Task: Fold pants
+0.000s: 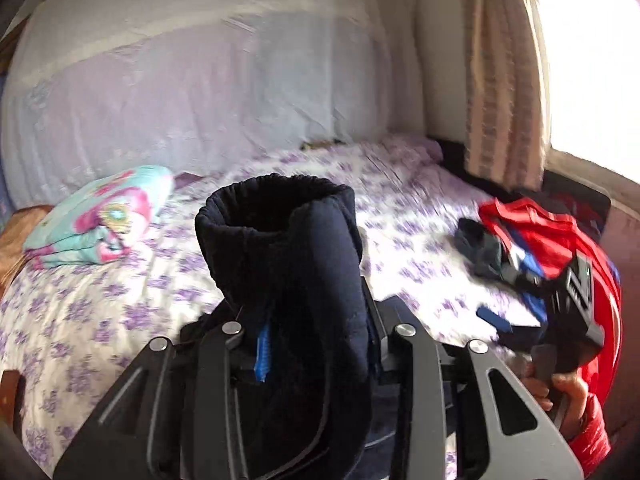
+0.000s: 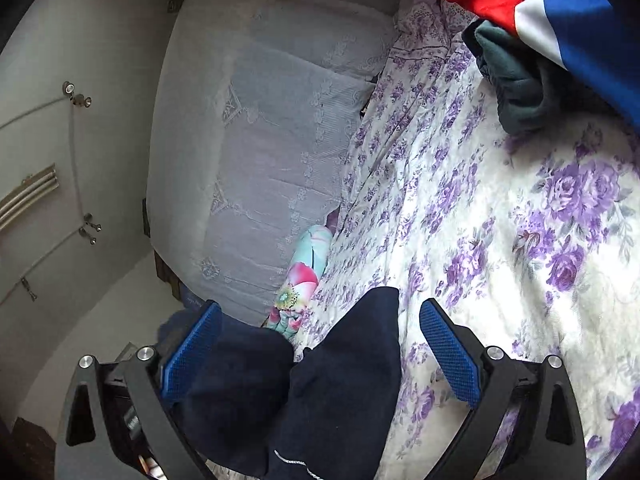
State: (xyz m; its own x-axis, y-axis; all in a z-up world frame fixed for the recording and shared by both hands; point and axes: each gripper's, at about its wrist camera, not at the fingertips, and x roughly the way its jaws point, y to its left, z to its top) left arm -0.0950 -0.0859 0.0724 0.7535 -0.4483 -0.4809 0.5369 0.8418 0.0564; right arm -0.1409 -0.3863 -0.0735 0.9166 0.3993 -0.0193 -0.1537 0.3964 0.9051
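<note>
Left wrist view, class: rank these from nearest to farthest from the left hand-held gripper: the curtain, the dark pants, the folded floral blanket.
1. Dark pants: clamped in the left hand-held gripper, rising in front of the camera.
2. Folded floral blanket: on the bed, to the left.
3. Curtain: hanging by the window beyond the bed, upper right.

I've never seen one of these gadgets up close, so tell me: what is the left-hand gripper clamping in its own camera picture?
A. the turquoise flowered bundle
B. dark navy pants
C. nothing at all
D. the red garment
B: in the left wrist view the dark navy pants stand bunched up between the fingers of the left gripper, while the red garment and the turquoise bundle lie apart on the bed.
</note>
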